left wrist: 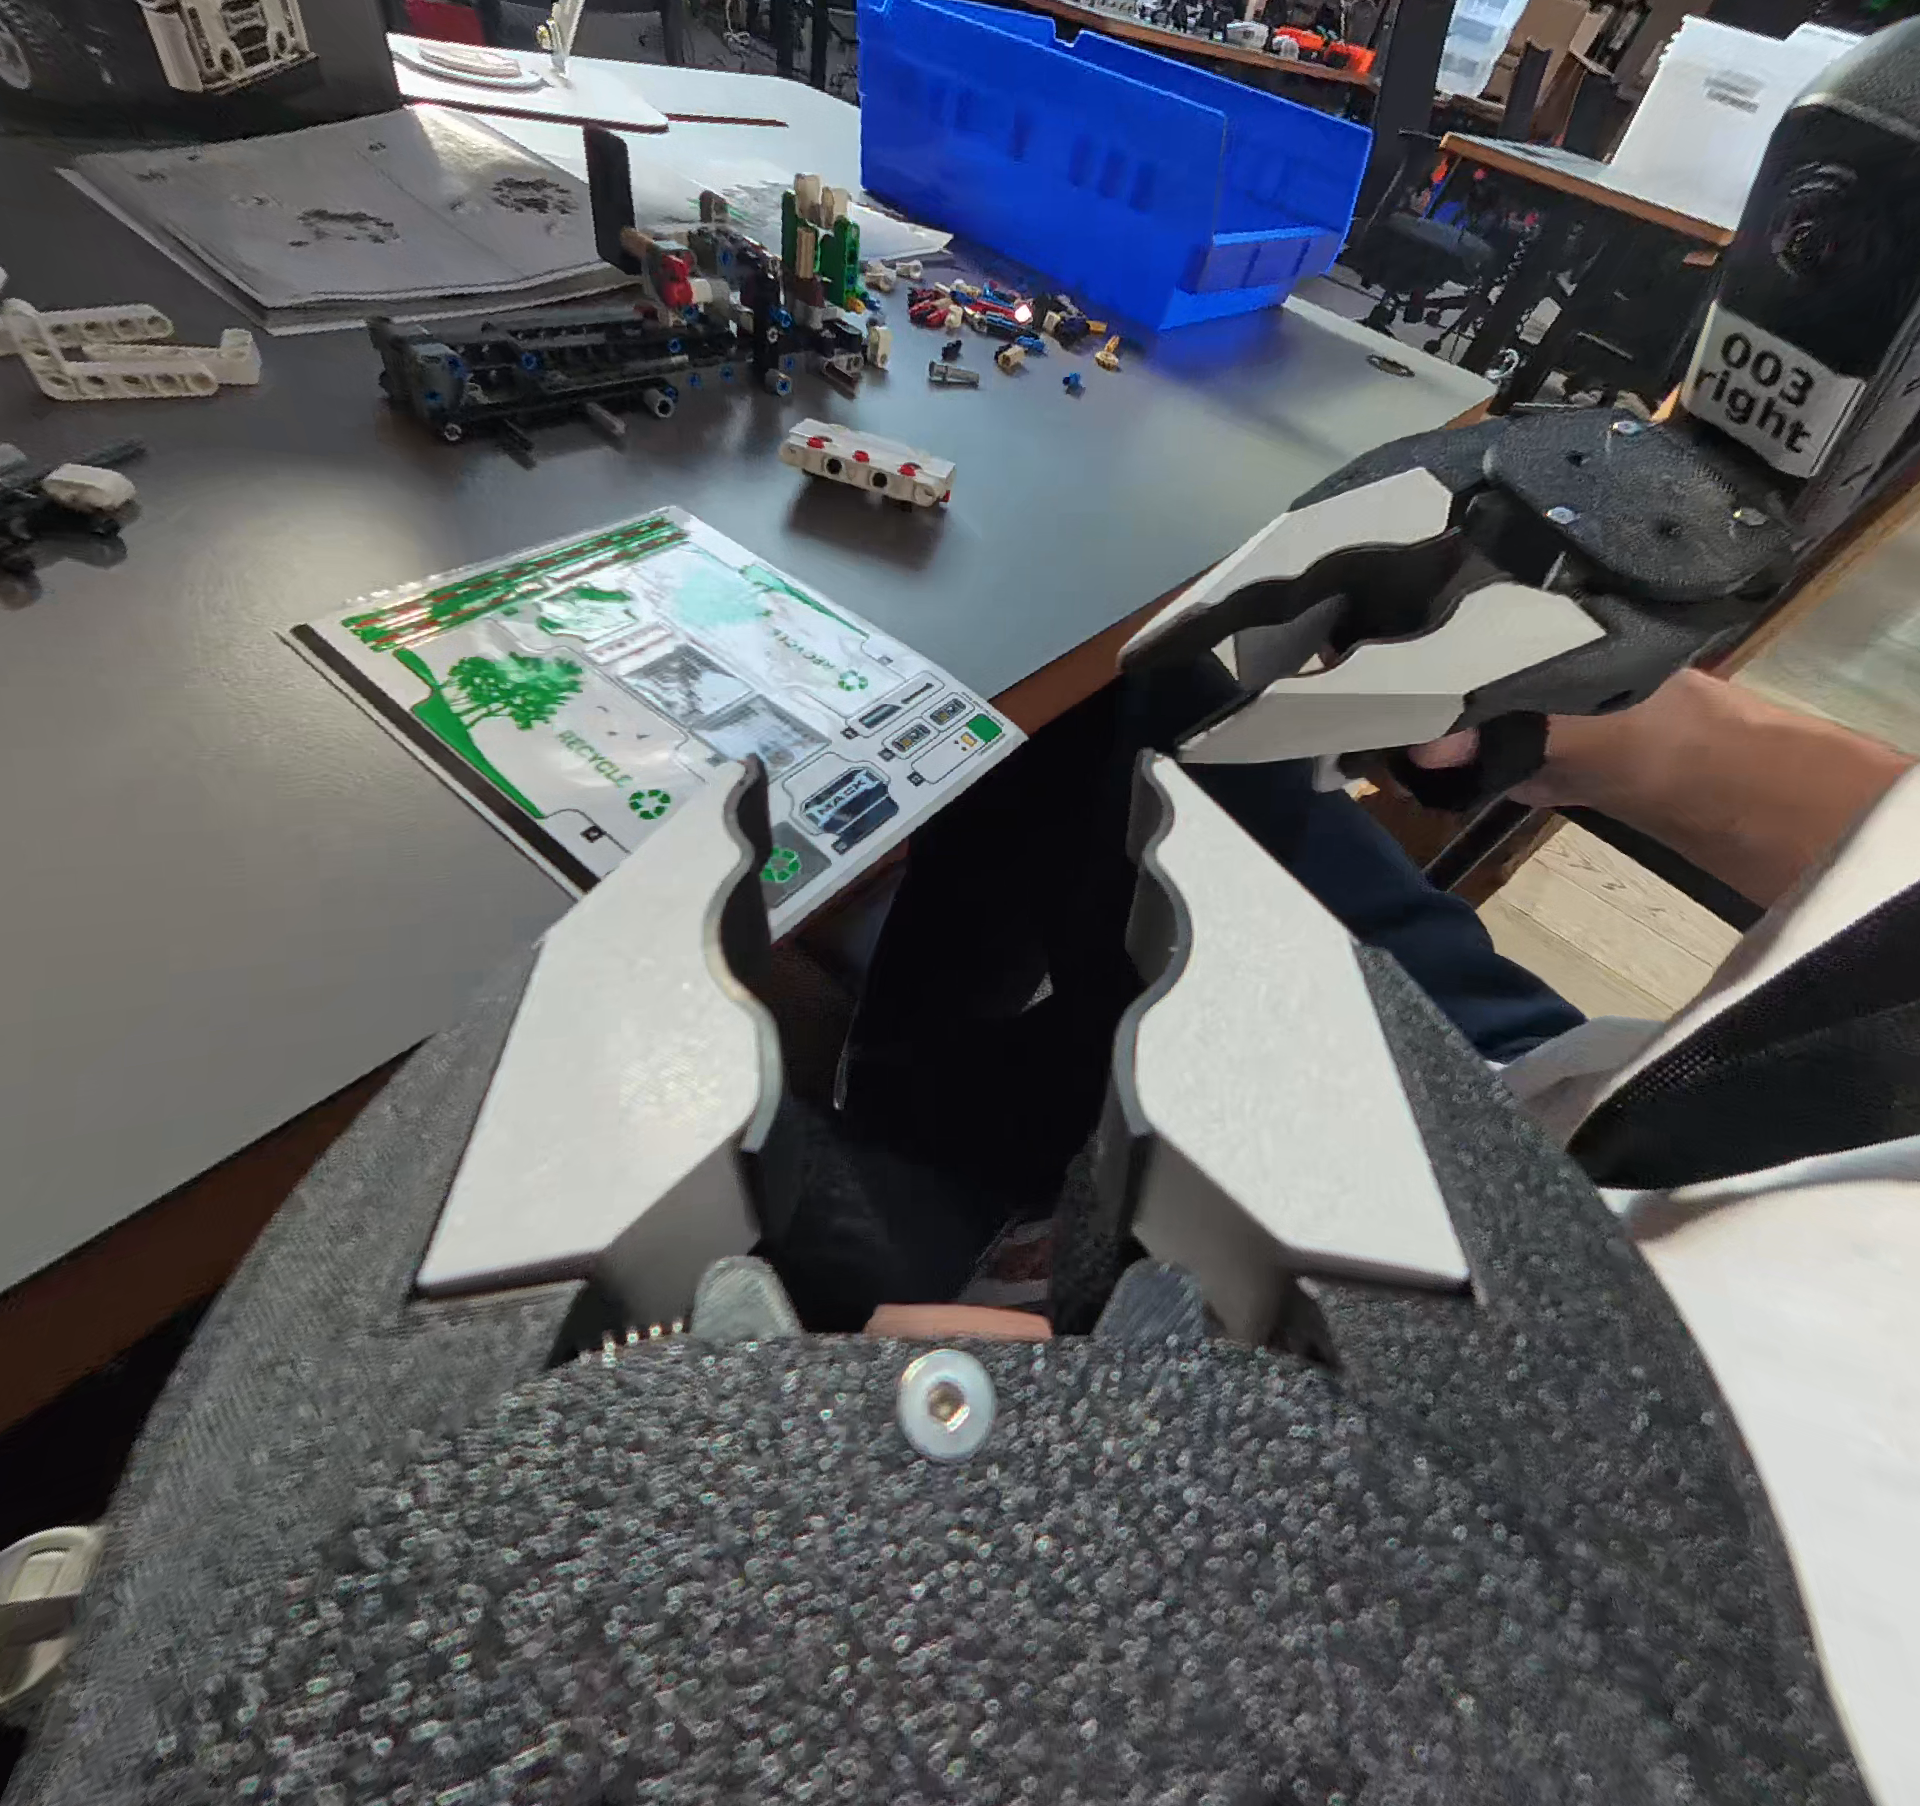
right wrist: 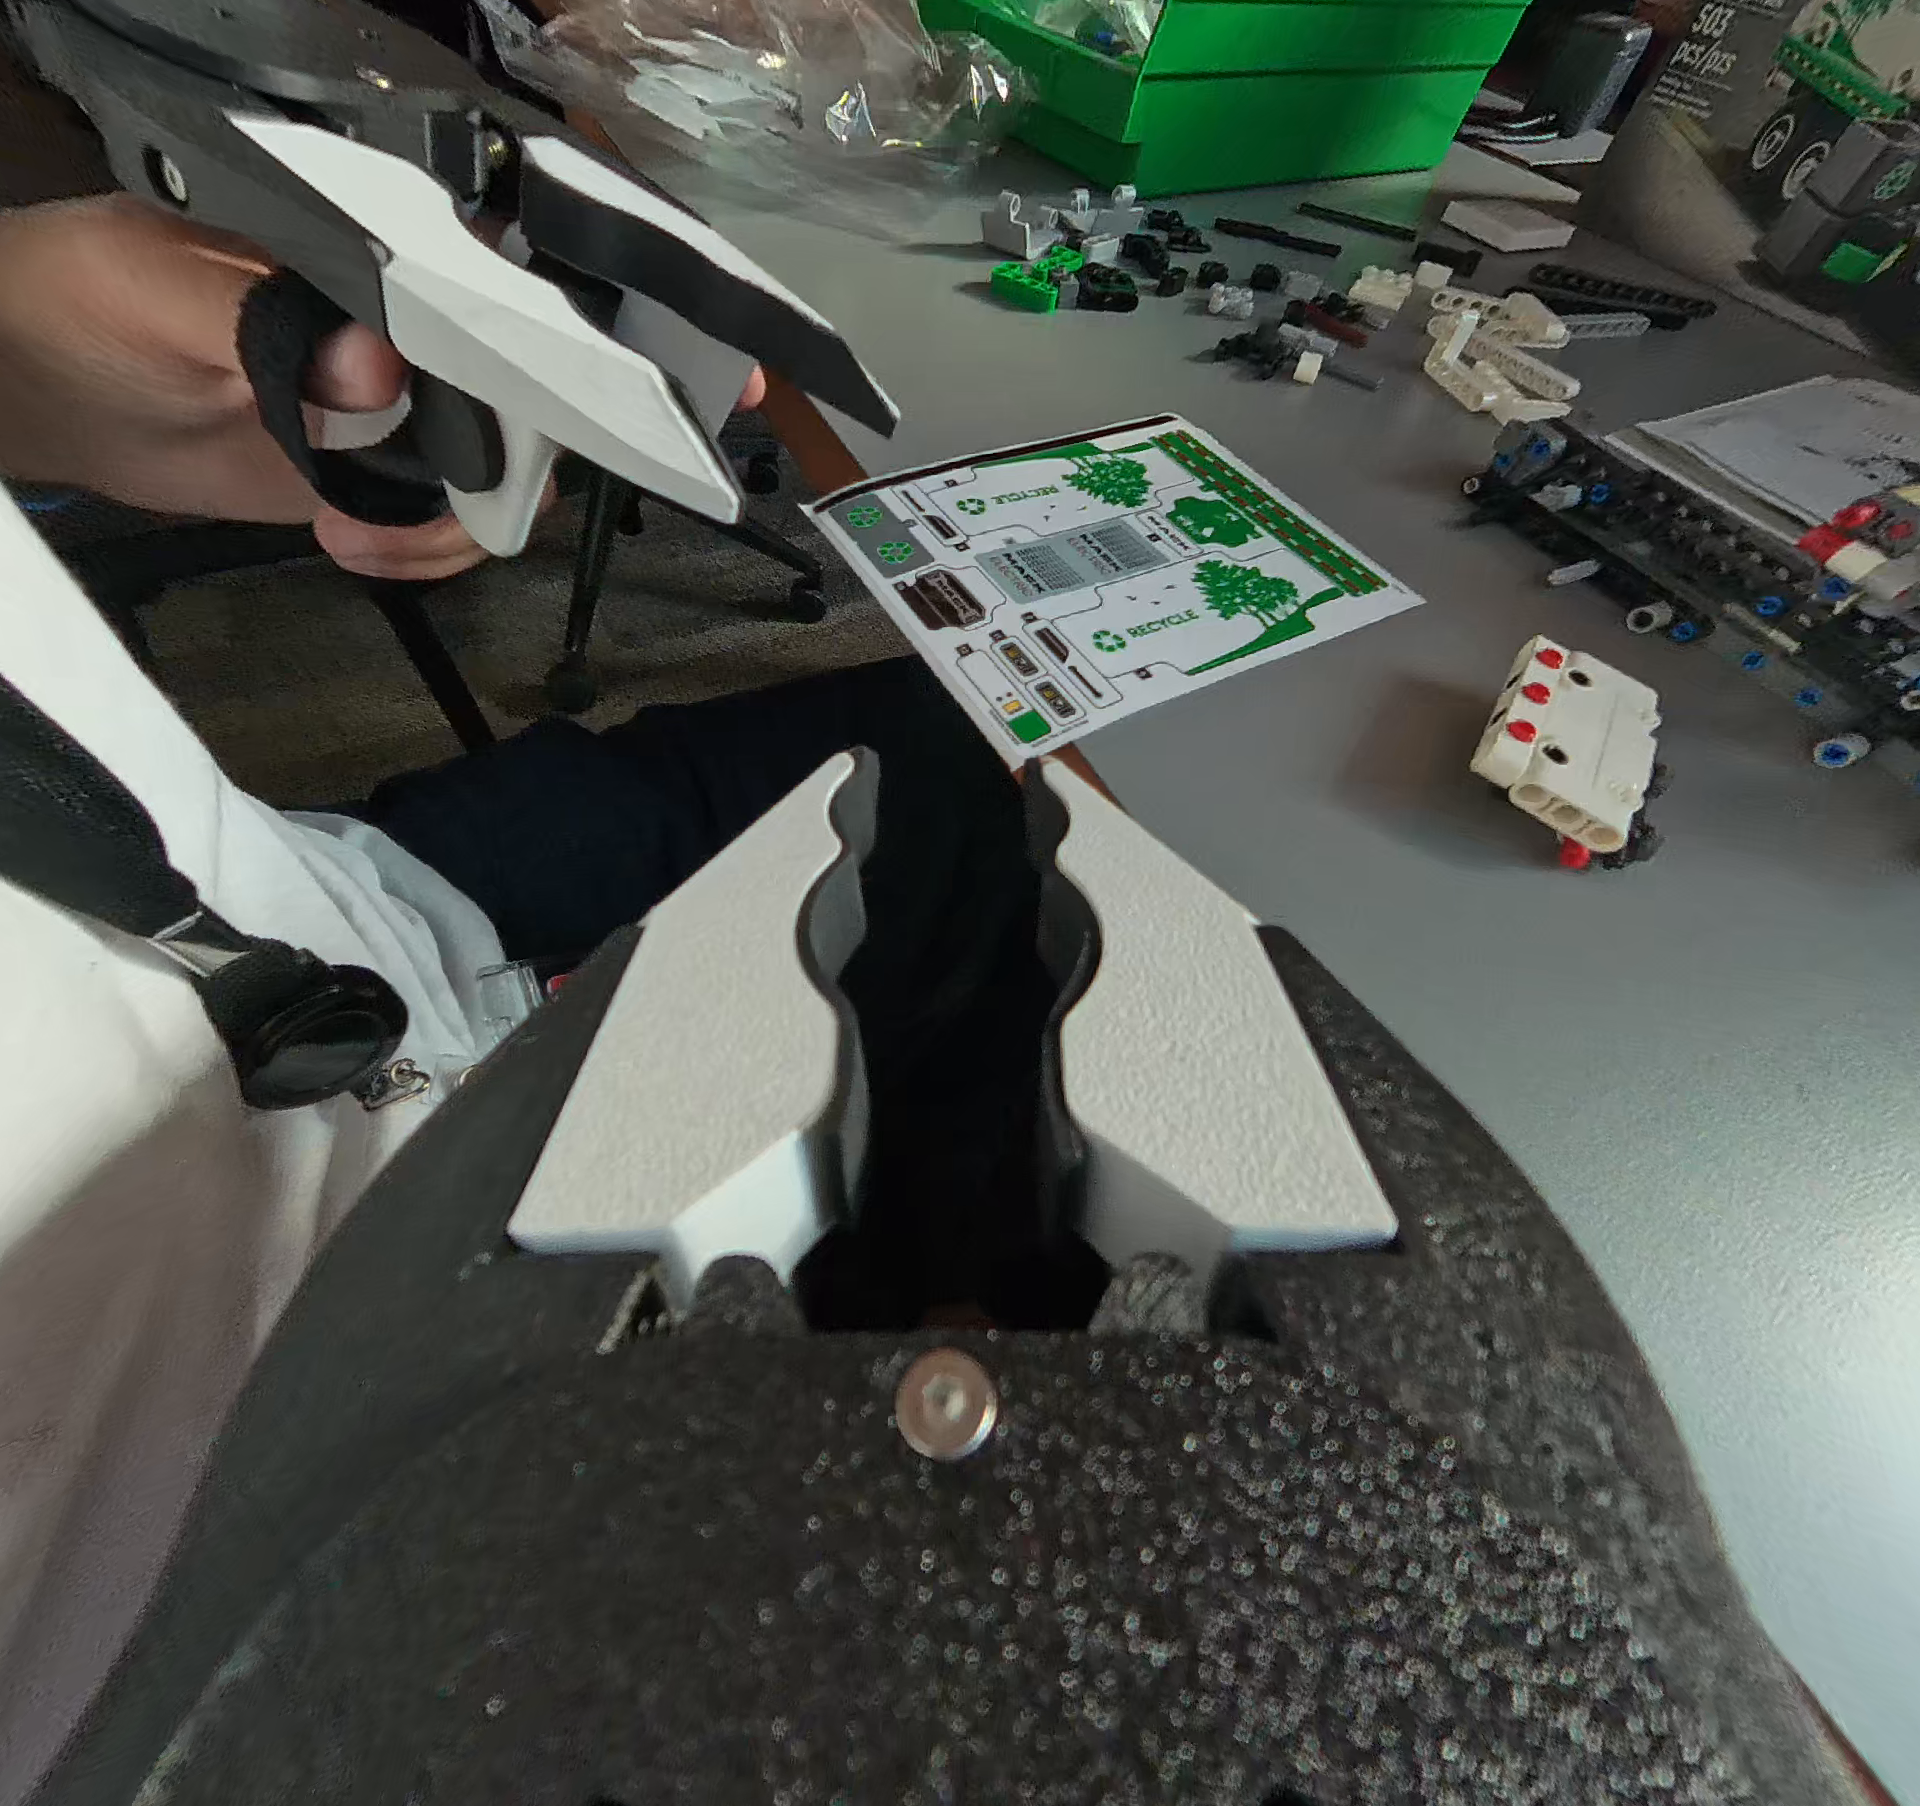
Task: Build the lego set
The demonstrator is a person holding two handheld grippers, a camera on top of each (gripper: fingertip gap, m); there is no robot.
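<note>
A sticker sheet (left wrist: 644, 686) with green tree prints lies at the table's front edge, one corner hanging over it; it also shows in the right wrist view (right wrist: 1112, 582). My left gripper (left wrist: 951, 769) is open and empty, held just off the table edge, its left fingertip (left wrist: 748, 800) over the sheet's near edge. My right gripper (right wrist: 948, 764) is open and empty, its right fingertip (right wrist: 1044, 790) just below the sheet's overhanging corner. Each gripper shows in the other's view, the right one (left wrist: 1158, 702) and the left one (right wrist: 810, 468), both open.
A white brick block with red pins (left wrist: 868, 473) (right wrist: 1569, 748) sits behind the sheet. A dark chassis build (left wrist: 561, 364), loose small parts (left wrist: 997, 322), an open booklet (left wrist: 343, 218) and a blue bin (left wrist: 1091, 167) lie farther back. A green bin (right wrist: 1247, 42) and plastic bags (right wrist: 748, 63) are at the far side.
</note>
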